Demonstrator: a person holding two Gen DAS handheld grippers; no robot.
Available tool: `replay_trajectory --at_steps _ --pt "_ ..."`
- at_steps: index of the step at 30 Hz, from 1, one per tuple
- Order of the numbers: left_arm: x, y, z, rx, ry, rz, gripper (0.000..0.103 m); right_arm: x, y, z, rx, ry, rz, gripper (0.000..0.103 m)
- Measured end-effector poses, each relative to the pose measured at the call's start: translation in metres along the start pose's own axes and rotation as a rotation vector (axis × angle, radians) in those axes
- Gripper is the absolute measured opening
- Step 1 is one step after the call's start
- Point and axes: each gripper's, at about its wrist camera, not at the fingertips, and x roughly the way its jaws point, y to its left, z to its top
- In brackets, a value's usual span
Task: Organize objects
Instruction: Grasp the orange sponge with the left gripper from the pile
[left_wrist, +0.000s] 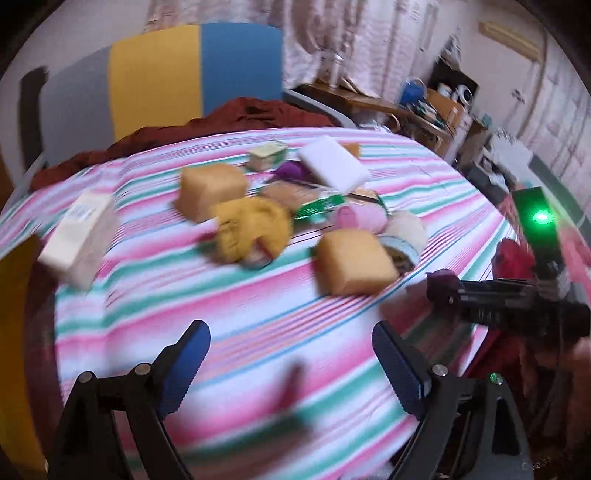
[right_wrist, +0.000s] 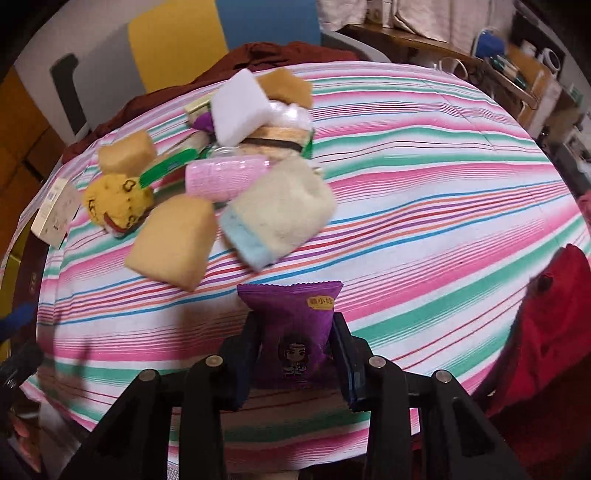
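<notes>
Fingers of the right gripper (right_wrist: 295, 354) are clamped on a purple snack packet (right_wrist: 293, 332) — pads pressed against both side edges, the packet upright between them with its crimped top pointing toward the pile. Left gripper (left_wrist: 291, 363) stands released, its blue pads (left_wrist: 186, 365) wide apart with nothing between them, only the striped tablecloth (left_wrist: 258, 306) below.

Packet sits at the near edge of the table, just in front of the clutter and apart from it. Clutter, mid-table: two tan sponge blocks (right_wrist: 171, 242), a yellow plush toy (right_wrist: 118, 201), a pink roll (right_wrist: 227, 175), a beige cloth pouch with a blue edge (right_wrist: 280, 210), a white foam block (right_wrist: 240, 107). A flat cream box (left_wrist: 77, 240) lies off to the left edge.

Step in hand, as judged: one item picked, sorting barely begun — most objects are in a heap. No bin or tray is visible, so the destination cannot be told.

Next move calls for carrying the packet to a clear patch of cloth and setting it down, while the free left gripper picks a pile item, likely the nearest sponge block.
</notes>
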Motion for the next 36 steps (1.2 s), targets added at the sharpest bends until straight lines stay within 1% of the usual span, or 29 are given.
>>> replay_trajectory --at_steps 2,3,5,7,10,13,15,16,17,18,19,20,22,27,29,32,36 --pt "0.019 -0.011 0.013 0.005 0.039 -0.011 0.091 0.0 0.001 0.001 -0.006 0.001 -0.019 0.038" --pt "0.027 -0.015 0.017 -0.005 0.053 -0.036 0.091 0.0 0.001 0.001 -0.006 0.0 -0.024 0.038" --pt "0.041 -0.022 0.025 -0.026 0.086 -0.062 0.091 -0.001 0.001 0.0 -0.004 0.002 -0.024 0.038" --pt "0.052 -0.029 0.032 -0.025 0.09 -0.082 0.091 -0.002 0.0 0.0 -0.002 0.002 -0.02 0.038" --pt "0.065 -0.037 0.04 -0.016 0.086 -0.072 0.091 -0.004 0.0 -0.001 -0.002 0.003 -0.028 0.038" --pt "0.08 -0.036 0.043 -0.014 0.105 -0.036 0.091 -0.003 -0.001 -0.001 0.002 0.004 -0.024 0.038" --pt "0.086 -0.035 0.042 -0.012 0.115 -0.046 0.091 -0.003 -0.001 0.0 0.001 0.006 -0.024 0.038" --pt "0.087 -0.035 0.043 -0.009 0.116 -0.054 0.088 -0.003 -0.001 0.001 0.001 0.006 -0.023 0.038" --pt "0.088 -0.034 0.041 -0.004 0.114 -0.07 0.082 -0.003 -0.001 0.001 0.001 0.005 -0.023 0.038" --pt "0.089 -0.033 0.038 0.001 0.112 -0.1 0.079 -0.004 -0.001 0.001 0.001 0.004 -0.023 0.038" --pt "0.09 -0.033 0.036 -0.003 0.113 -0.13 0.071 -0.004 -0.002 0.001 0.0 0.002 -0.023 0.038" --pt "0.09 -0.03 0.033 -0.015 0.108 -0.158 0.066 -0.004 -0.001 0.001 -0.001 0.0 -0.025 0.038" --pt "0.085 -0.028 0.031 -0.033 0.092 -0.188 0.06 -0.005 -0.002 0.001 0.0 -0.001 -0.022 0.038" --pt "0.076 -0.026 0.026 0.014 0.077 -0.202 0.056 -0.006 0.002 0.001 -0.005 -0.01 0.01 0.038" --pt "0.07 -0.022 0.02 0.009 0.07 -0.214 0.056 -0.007 0.004 0.002 -0.007 -0.02 0.028 0.038" --pt "0.06 -0.01 0.009 -0.024 0.056 -0.233 0.055 -0.009 0.01 0.002 -0.031 -0.037 0.038 0.038" --pt "0.05 0.001 -0.002 -0.026 0.051 -0.229 0.055 -0.008 0.015 0.0 -0.036 -0.036 0.092 0.038"
